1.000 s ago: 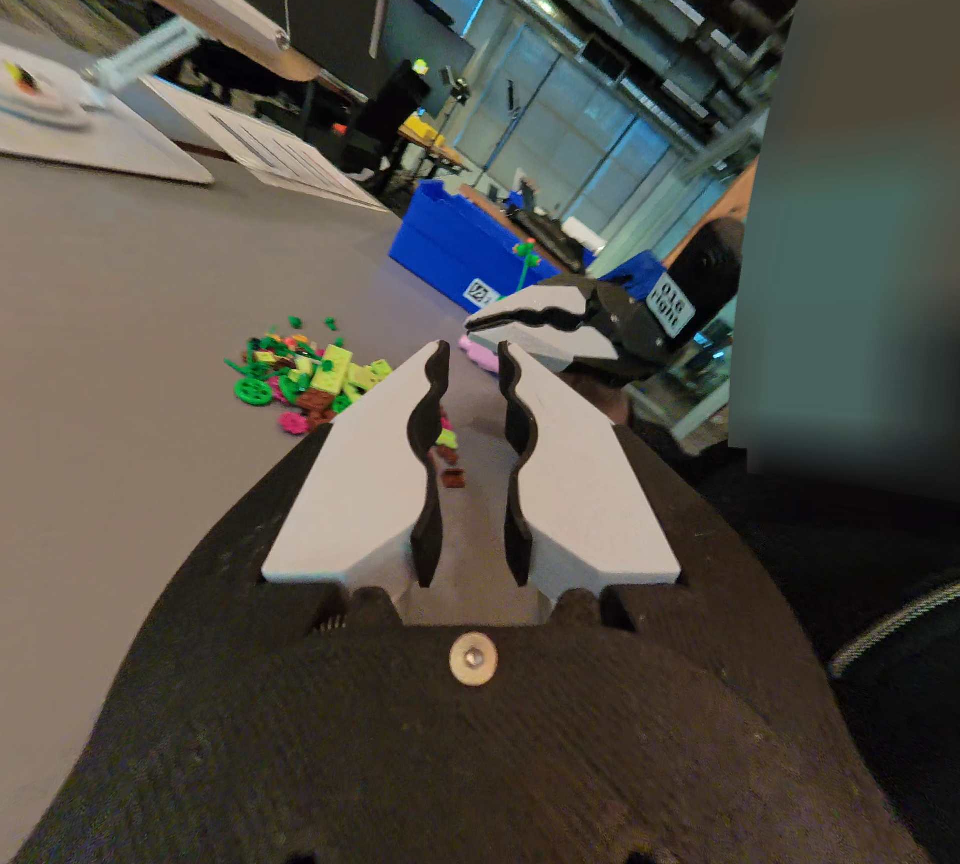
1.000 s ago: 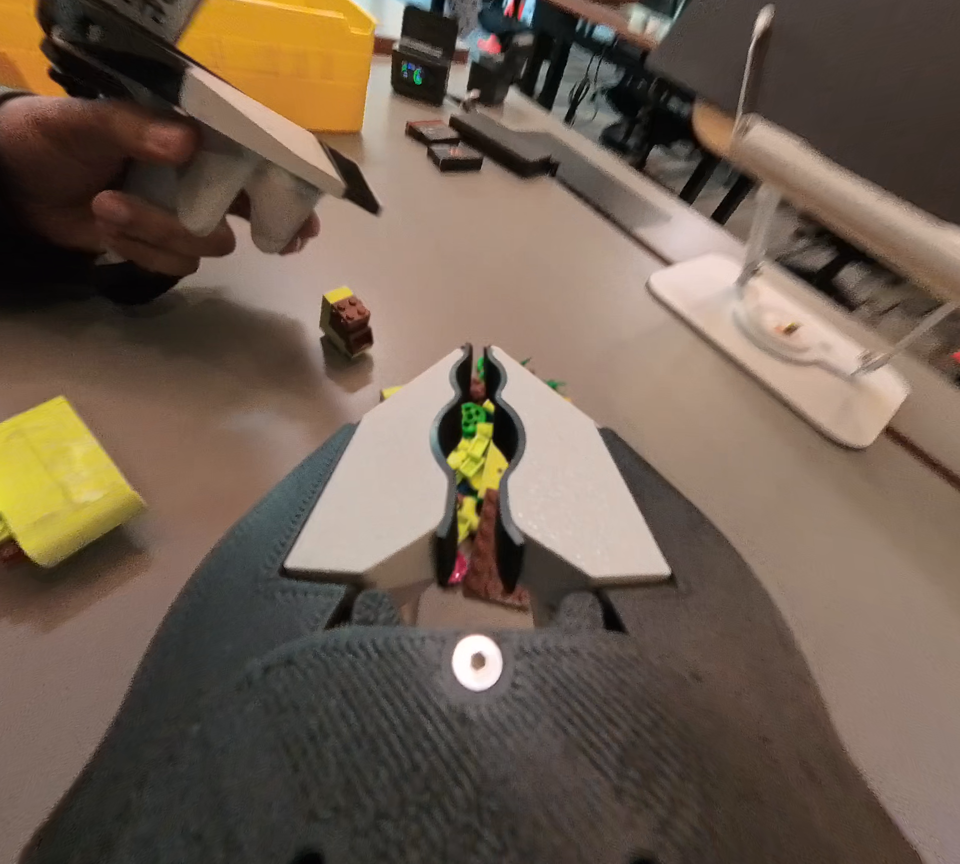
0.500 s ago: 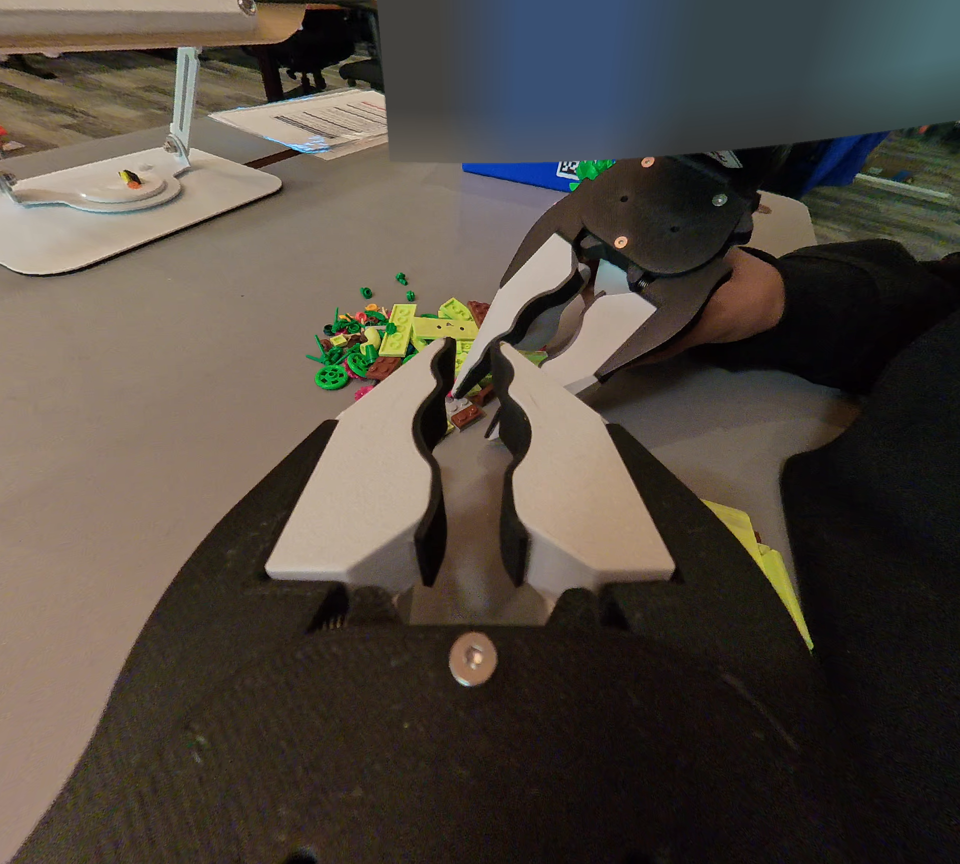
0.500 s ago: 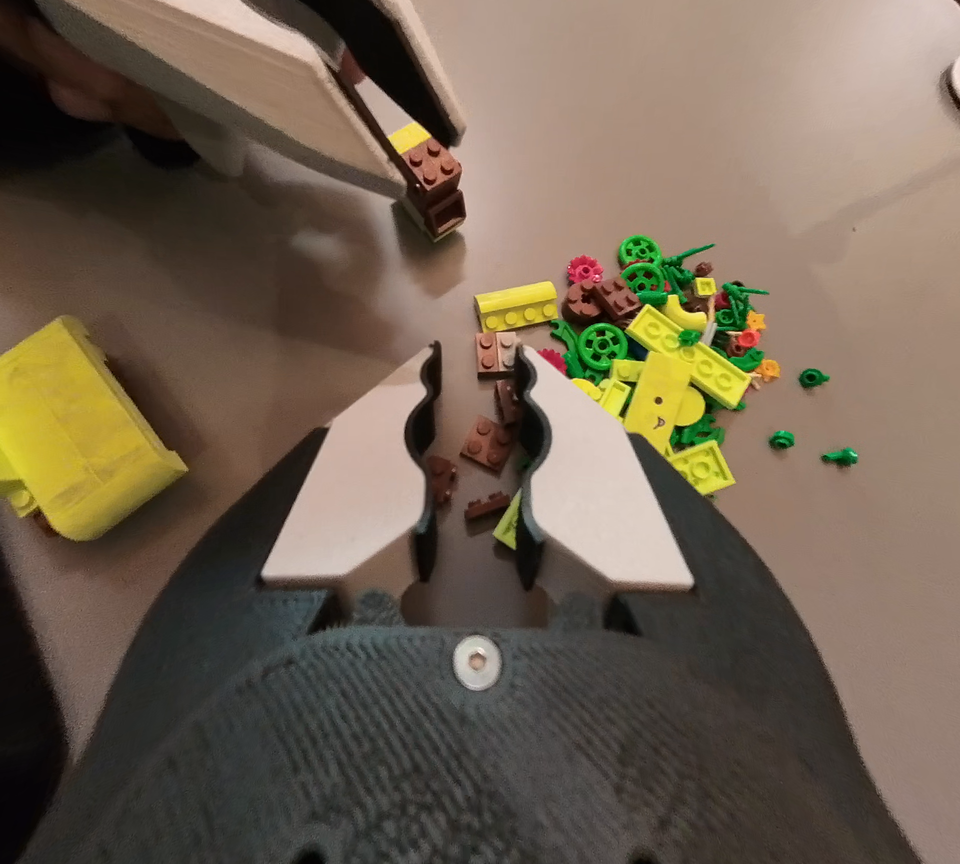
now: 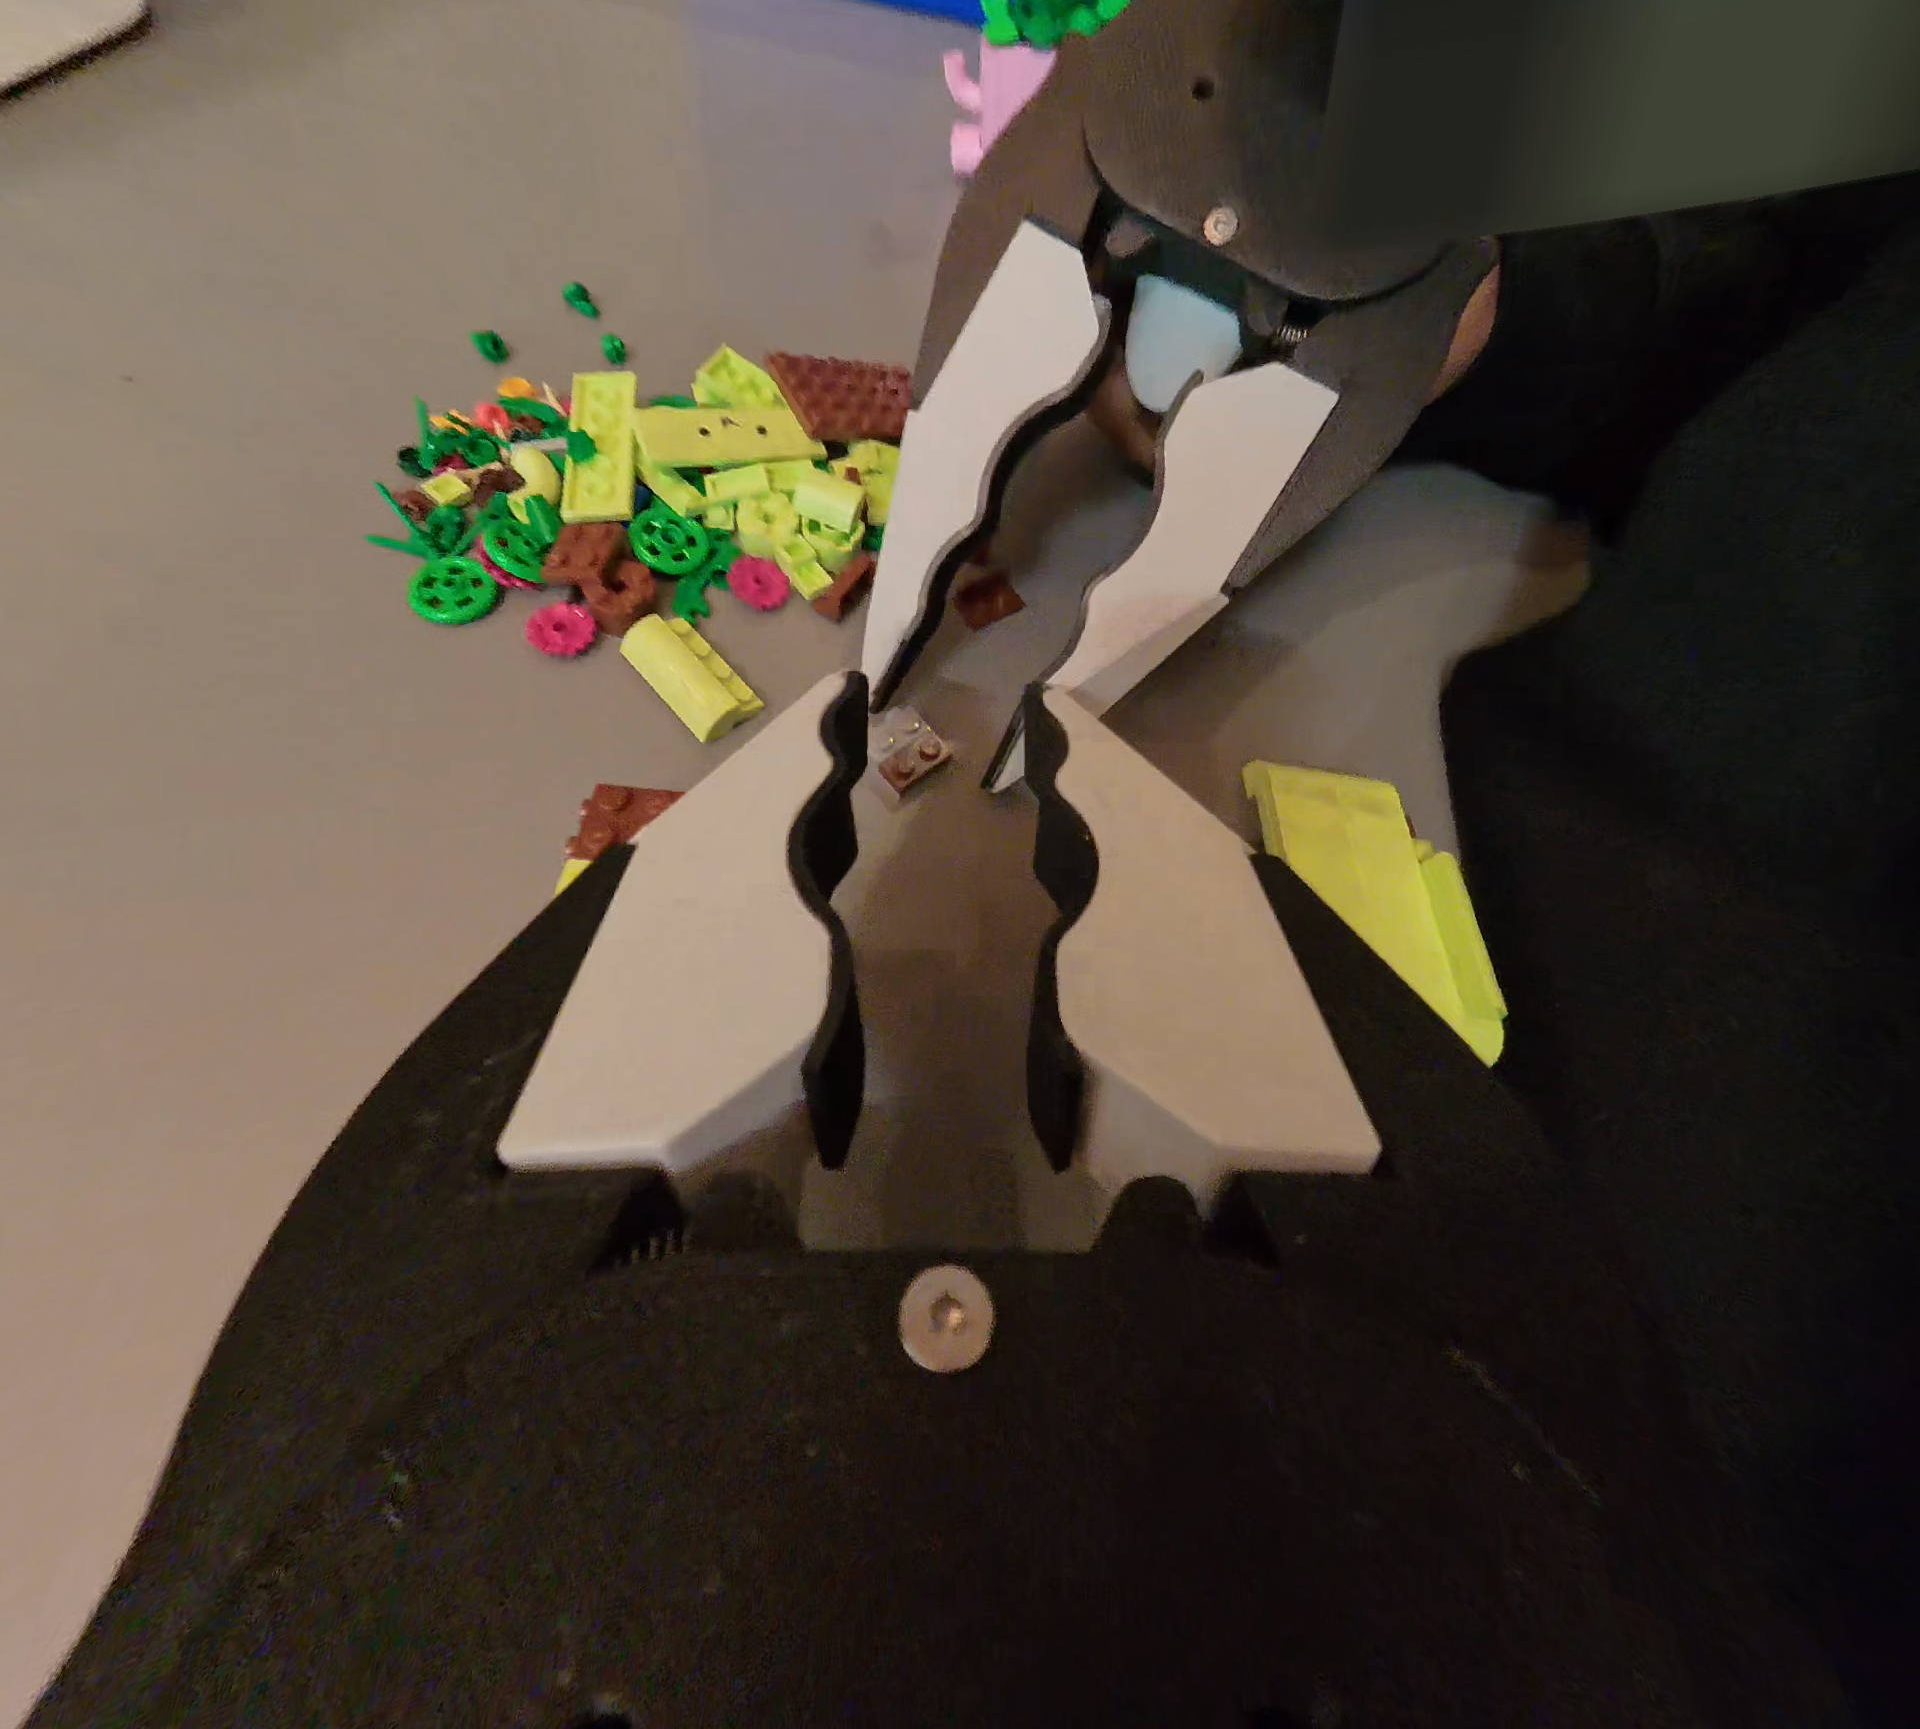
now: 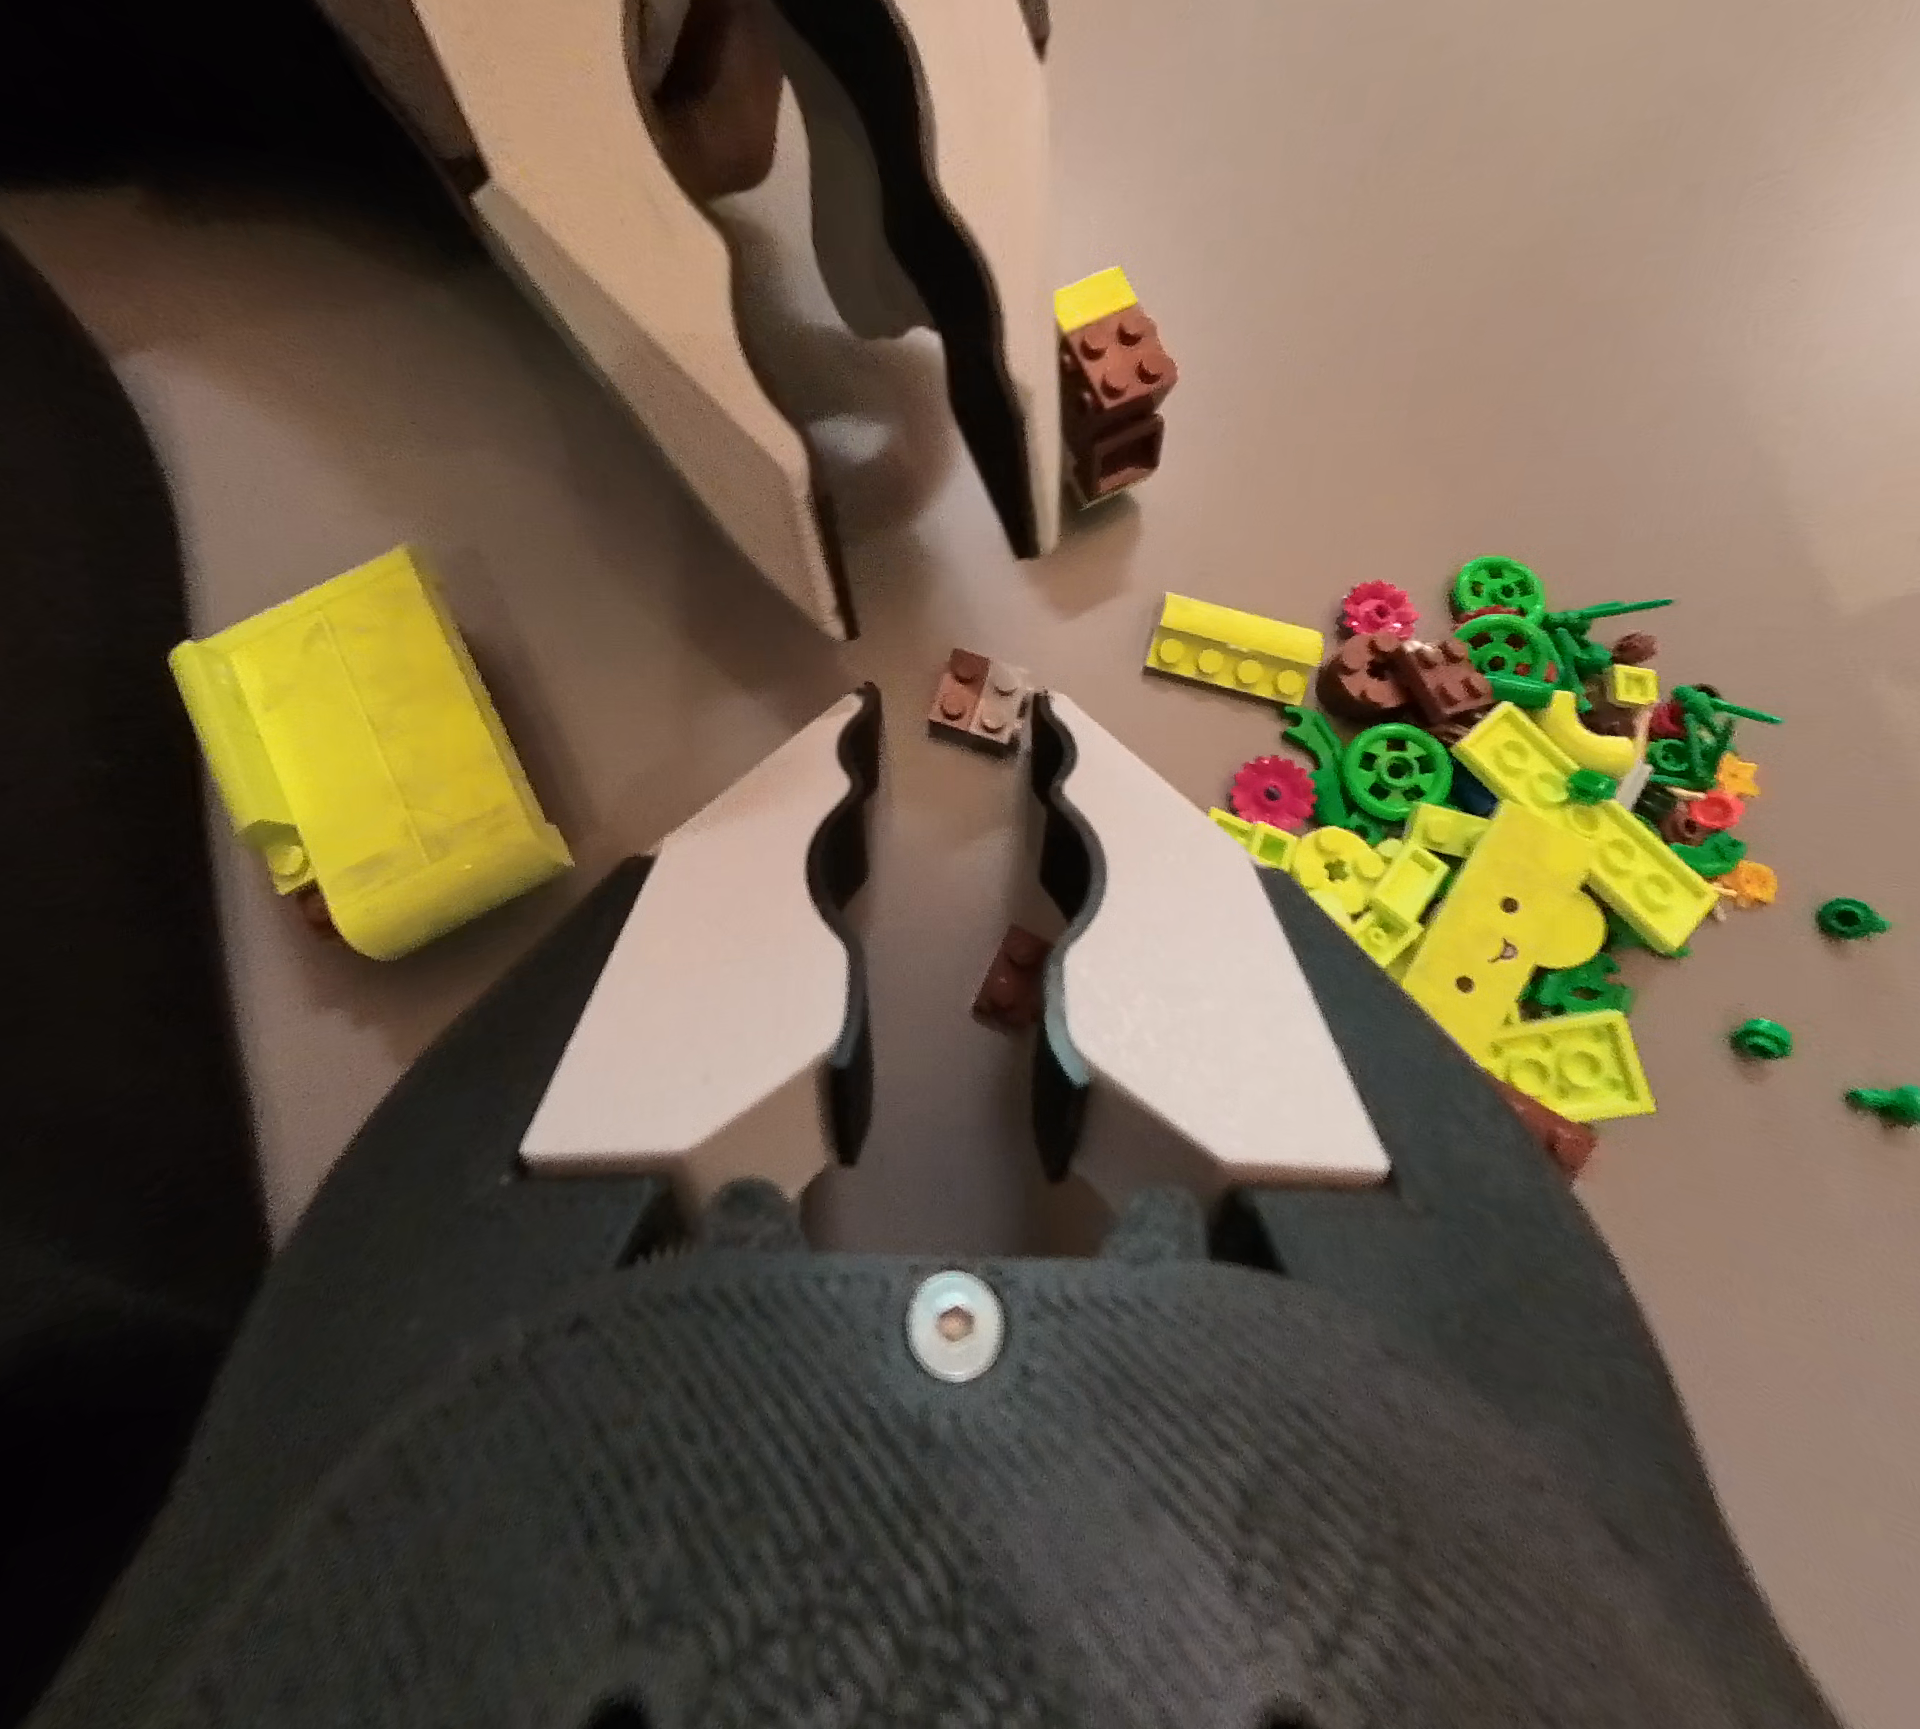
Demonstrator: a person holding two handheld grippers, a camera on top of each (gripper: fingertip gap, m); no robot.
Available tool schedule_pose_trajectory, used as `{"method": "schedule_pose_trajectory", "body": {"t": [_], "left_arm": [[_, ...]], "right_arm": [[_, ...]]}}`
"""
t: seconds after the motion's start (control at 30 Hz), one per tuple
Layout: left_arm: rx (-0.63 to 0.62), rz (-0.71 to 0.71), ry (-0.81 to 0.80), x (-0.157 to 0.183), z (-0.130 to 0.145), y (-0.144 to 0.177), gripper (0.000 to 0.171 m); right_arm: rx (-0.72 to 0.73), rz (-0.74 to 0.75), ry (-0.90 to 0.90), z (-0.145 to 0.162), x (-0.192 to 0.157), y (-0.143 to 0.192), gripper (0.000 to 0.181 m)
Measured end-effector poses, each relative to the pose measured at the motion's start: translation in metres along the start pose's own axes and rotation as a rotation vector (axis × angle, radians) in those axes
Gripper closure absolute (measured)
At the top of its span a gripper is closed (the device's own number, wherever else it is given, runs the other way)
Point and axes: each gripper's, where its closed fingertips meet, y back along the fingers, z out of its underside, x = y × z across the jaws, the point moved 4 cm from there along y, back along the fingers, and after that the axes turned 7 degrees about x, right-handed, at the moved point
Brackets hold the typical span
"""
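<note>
Brown, a small studded plate (image 6: 979, 705) lies on the tabletop (image 6: 1455, 225) between the parted, empty left tongs (image 5: 943, 711) and right tongs (image 6: 954, 711), which face each other tip to tip. Right of it in the right wrist view sprawls a pile of green and yellow bricks (image 6: 1507, 806); a yellow block (image 6: 364, 765) lies left.

A small brown brick (image 6: 980, 700) is seen lying flat on the grey bench (image 6: 1455, 225), between the tips of both open hand-held grippers, untouched.

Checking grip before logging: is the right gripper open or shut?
Open. In its own wrist view the right gripper shows a clear gap between its fingers, holding nothing; a small brown plate lies on the table between the tips.
</note>
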Motion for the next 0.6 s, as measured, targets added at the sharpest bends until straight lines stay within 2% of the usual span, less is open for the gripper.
{"method": "schedule_pose_trajectory", "body": {"t": [0.17, 0.33, 0.47, 0.53, 0.6], "left_arm": [[-0.051, -0.013, -0.002, 0.003, 0.006, -0.004, 0.141], [-0.175, -0.022, 0.036, 0.003, 0.02, -0.01, 0.125], [-0.225, 0.068, -0.007, 0.02, 0.026, -0.013, 0.126], [-0.213, 0.152, -0.017, 0.033, 0.025, -0.012, 0.13], [-0.177, 0.137, -0.034, 0.031, 0.02, -0.011, 0.134]], "right_arm": [[-0.041, 0.083, 0.069, 0.004, 0.006, 0.001, 0.157], [-0.037, 0.095, 0.022, 0.007, 0.013, 0.004, 0.158], [-0.032, 0.12, -0.016, 0.007, 0.018, 0.005, 0.165], [-0.028, 0.12, -0.028, 0.007, 0.019, 0.005, 0.166], [-0.008, 0.107, -0.045, 0.005, 0.018, 0.006, 0.164]]}}
